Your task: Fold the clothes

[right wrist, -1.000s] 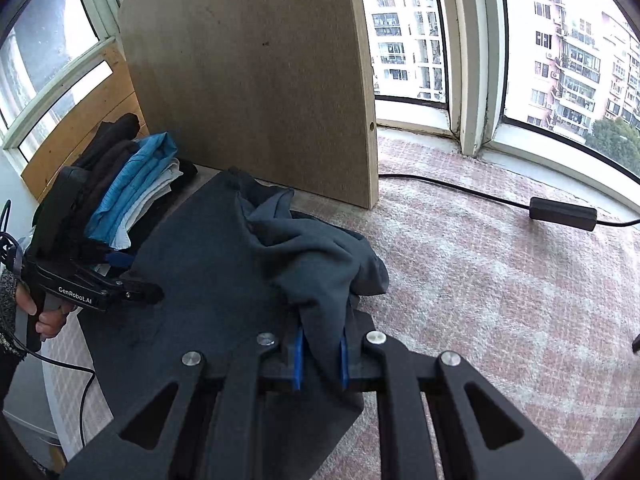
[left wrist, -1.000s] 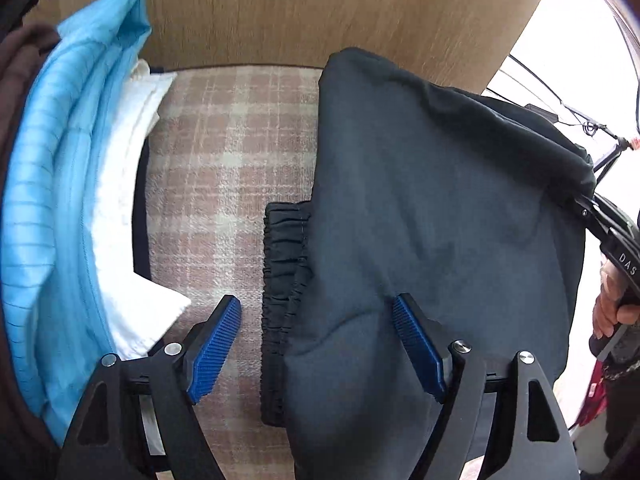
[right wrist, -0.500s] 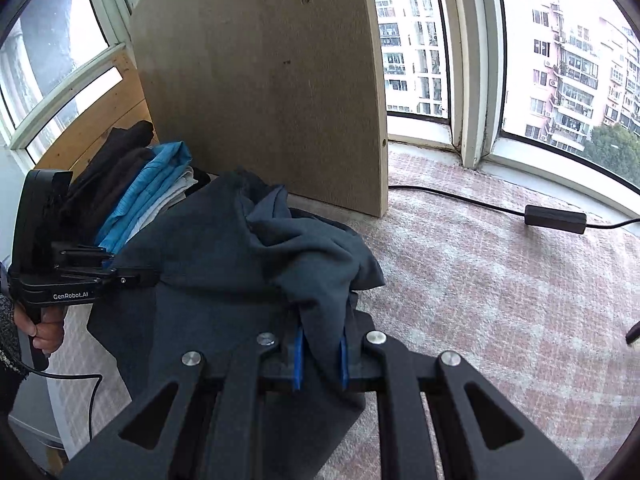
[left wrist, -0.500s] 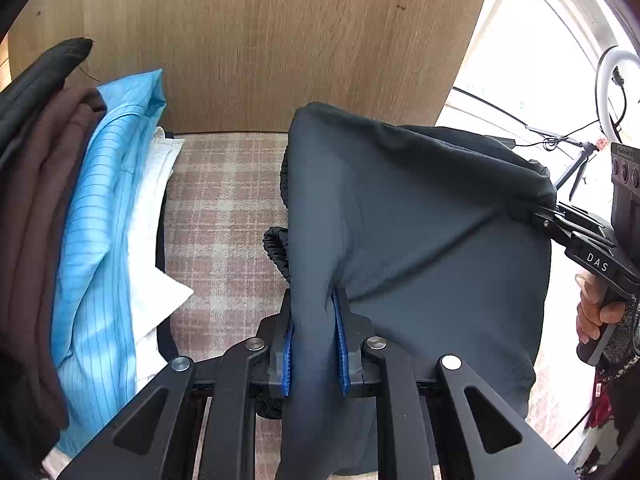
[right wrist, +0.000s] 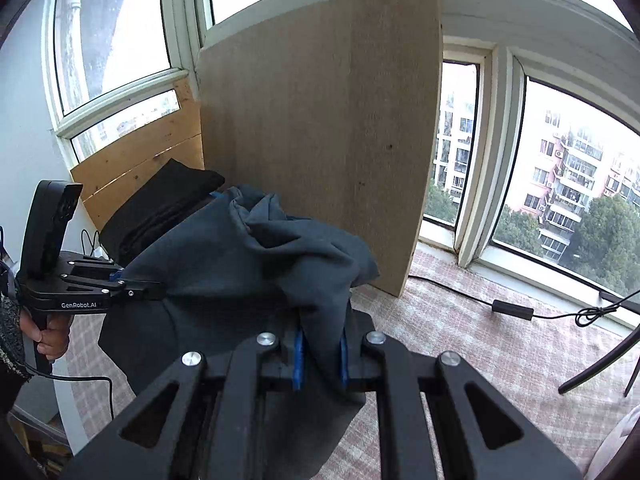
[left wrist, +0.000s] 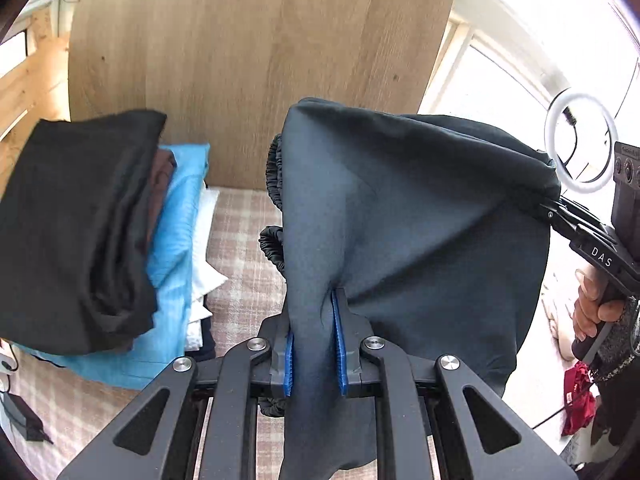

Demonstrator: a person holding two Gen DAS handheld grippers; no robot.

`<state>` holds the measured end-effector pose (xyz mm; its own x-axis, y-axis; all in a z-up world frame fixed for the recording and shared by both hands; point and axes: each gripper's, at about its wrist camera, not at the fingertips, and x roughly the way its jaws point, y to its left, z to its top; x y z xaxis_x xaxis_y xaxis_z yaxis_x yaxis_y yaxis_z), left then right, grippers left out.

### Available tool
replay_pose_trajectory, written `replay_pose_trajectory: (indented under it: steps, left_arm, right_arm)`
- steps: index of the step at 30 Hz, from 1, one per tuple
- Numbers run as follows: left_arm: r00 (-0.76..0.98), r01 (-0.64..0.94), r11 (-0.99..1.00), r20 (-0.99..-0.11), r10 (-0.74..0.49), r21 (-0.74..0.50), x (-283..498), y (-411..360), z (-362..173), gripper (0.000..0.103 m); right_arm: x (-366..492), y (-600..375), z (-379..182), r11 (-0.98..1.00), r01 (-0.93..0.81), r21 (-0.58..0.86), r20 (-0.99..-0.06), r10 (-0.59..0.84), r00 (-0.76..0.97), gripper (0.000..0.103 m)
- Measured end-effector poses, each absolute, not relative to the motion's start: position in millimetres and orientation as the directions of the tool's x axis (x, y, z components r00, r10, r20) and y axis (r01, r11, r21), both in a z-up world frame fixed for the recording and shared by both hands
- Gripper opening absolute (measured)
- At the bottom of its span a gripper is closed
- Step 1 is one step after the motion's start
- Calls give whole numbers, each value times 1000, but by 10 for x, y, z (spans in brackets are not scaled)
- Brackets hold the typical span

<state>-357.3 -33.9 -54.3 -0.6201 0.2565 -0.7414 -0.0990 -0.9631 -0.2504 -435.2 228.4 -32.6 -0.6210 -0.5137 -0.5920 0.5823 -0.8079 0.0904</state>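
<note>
A dark grey pair of pants (left wrist: 420, 232) with a gathered elastic waistband (left wrist: 274, 184) hangs in the air between both grippers. My left gripper (left wrist: 313, 344) is shut on one edge of the cloth. My right gripper (right wrist: 320, 354) is shut on the other end of the pants (right wrist: 248, 268). The right gripper also shows at the right of the left wrist view (left wrist: 556, 210), and the left gripper at the left of the right wrist view (right wrist: 136, 286). The cloth is lifted off the checked surface (left wrist: 244, 248).
A stack of folded clothes lies at the left: black (left wrist: 76, 236), brown, light blue (left wrist: 176, 240) and white. An upright wooden board (right wrist: 320, 128) stands behind. A black cable with an adapter (right wrist: 512, 309) lies on the checked cloth near the windows. A ring light (left wrist: 580, 142) stands at the right.
My left gripper closed on the pants edge, then both grippers rose, lifting the pants off the surface. The folded stack now sits lower in view.
</note>
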Motion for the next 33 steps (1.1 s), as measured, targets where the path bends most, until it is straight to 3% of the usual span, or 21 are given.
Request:
replay_pose_trajectory:
  steps: [7, 12, 16, 22, 30, 33]
  left_arm:
    - [-763, -85, -966, -608, 220, -242, -2952, -1088, 322, 14]
    - [-803, 12, -987, -591, 85, -157, -2699, -1753, 667, 15]
    - [-797, 92, -992, -604, -22, -84, -2734, -2280, 756, 15]
    - [-762, 142, -989, -642, -79, -47, -3182, -2874, 525, 15]
    - [-664, 144, -985, -747, -25, -95, -4126, -3248, -408, 15]
    - [-650, 171, -982, -758, -49, -83, -4276, -3286, -575, 23]
  right_arm:
    - [-3943, 1634, 670, -743, 669, -11, -502, -574, -646, 12]
    - [-3762, 832, 1067, -670, 739, -76, -454, -636, -623, 12]
    - [-3887, 113, 1084, -624, 780, -45, -450, -684, -574, 12]
    - [-4498, -761, 778, -621, 784, 15, -513, -678, -527, 12]
    - [-5488, -1360, -107, -672, 740, 36, -660, -572, -487, 12]
    - [-5769, -1416, -438, -692, 721, 40, -715, -524, -463, 15]
